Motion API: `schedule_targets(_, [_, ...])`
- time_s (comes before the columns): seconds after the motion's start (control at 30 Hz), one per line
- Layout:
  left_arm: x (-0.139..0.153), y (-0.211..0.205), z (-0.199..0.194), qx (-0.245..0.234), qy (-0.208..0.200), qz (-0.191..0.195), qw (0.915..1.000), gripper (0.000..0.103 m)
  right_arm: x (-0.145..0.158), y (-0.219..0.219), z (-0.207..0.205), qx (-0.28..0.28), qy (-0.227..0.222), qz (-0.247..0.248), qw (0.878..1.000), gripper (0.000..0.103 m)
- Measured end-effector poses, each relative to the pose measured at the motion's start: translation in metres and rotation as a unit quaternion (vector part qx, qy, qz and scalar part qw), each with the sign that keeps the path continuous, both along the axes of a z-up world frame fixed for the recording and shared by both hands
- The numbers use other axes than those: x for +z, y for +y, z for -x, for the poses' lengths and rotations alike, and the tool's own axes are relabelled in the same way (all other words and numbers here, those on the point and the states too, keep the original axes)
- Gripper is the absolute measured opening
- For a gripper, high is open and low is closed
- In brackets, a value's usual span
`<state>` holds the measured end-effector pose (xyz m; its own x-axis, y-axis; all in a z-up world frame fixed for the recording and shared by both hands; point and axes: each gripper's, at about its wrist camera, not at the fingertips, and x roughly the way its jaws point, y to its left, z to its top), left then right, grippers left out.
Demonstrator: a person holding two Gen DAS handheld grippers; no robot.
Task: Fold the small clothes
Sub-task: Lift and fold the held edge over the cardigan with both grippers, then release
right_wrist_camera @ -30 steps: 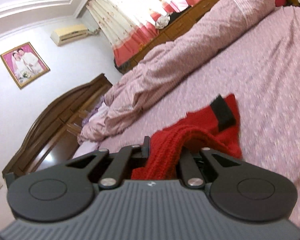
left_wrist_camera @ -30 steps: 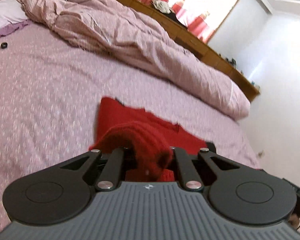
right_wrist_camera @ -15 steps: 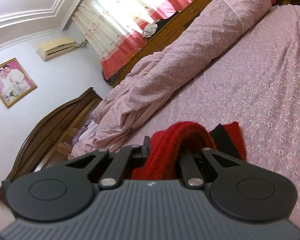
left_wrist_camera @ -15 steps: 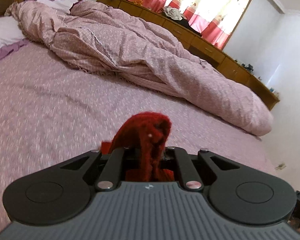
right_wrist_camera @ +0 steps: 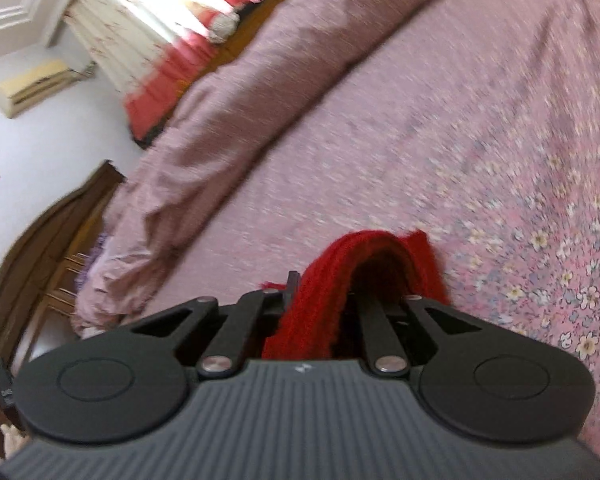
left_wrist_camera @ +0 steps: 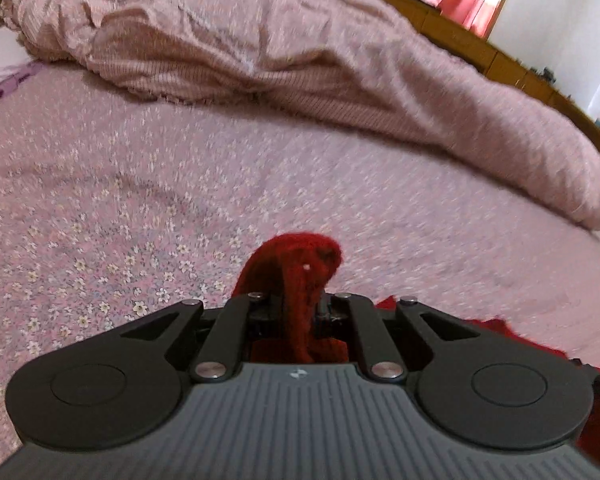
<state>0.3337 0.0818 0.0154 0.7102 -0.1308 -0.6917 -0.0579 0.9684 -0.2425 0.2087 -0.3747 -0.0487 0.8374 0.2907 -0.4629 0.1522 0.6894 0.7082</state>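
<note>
A small red knitted garment (left_wrist_camera: 296, 268) is pinched in my left gripper (left_wrist_camera: 296, 304), bulging up between the jaws; more red cloth (left_wrist_camera: 496, 326) trails to the lower right. In the right wrist view the same red garment (right_wrist_camera: 340, 268) is pinched in my right gripper (right_wrist_camera: 320, 300) and folds over to the right. Both grippers are shut on it and hold it just above the pink flowered bedsheet (left_wrist_camera: 140, 200). The fingertips are hidden by the cloth.
A rumpled pink quilt (left_wrist_camera: 300, 60) lies across the far side of the bed; it also shows in the right wrist view (right_wrist_camera: 300, 60). A wooden headboard (right_wrist_camera: 40, 240) stands at the left. Red curtains (right_wrist_camera: 172, 48) hang by the window.
Both grippers have carried the red garment forward across the bed and tilted down toward the sheet. The spread part of the garment and its black patch have dropped out of sight.
</note>
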Motion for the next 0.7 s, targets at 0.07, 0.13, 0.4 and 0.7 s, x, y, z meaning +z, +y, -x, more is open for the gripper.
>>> schedule_targets(0.07, [-0.011,0.001,-0.007,-0.001,0.010,-0.004,0.9999,0.012,-0.009,0.001,-0.004,0.002,0.008,0.005,1.000,0.012])
schedule_targets(0.13, [-0.018,0.003,-0.009,-0.004,0.014,-0.005,0.9999,0.012,-0.011,0.002,-0.004,0.004,0.004,0.011,1.000,0.011])
schedule_targets(0.4, [0.000,0.009,0.005,-0.015,0.013,-0.002,0.9998,0.018,0.009,0.003,0.004,0.016,0.007,0.041,0.999,0.025])
schedule_targets(0.7, [0.045,0.003,0.047,-0.026,-0.031,-0.072,0.9966,0.068,0.037,0.000,0.040,0.019,-0.035,0.093,0.995,0.052])
